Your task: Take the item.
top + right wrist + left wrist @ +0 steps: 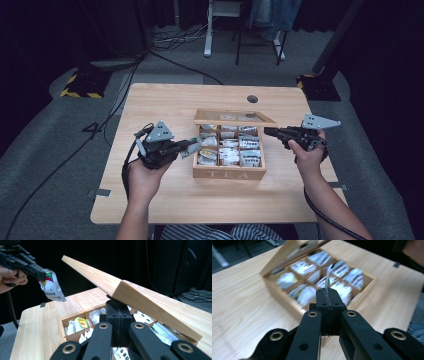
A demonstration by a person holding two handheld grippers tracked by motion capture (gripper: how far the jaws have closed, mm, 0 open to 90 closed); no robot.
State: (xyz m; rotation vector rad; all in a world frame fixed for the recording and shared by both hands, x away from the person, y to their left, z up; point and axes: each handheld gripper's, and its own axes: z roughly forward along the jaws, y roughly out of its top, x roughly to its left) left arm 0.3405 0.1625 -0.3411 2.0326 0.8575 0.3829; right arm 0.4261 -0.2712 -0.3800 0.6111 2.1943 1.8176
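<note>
Wooden tea box (229,172) open, left gripper (192,144) pinching sachet (51,286)

Pale wooden tea box (229,172); white sachet (52,286) with red and green print (barcode black); black grippers.

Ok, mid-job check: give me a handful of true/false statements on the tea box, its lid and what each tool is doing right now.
1. The lid of the tea box is raised. True.
2. The left tool is shut on a tea packet. True; the packet is pinched between its closed jaws, clear of the compartments.
3. The box's compartments are bare. False; packets sit in the compartments that can be seen.
4. The right tool is holding a tea packet too. False; its jaws are closed with their tips under the raised lid's edge, propping it.
5. The box sits on the floor. False; it stands on the wooden table.
</note>
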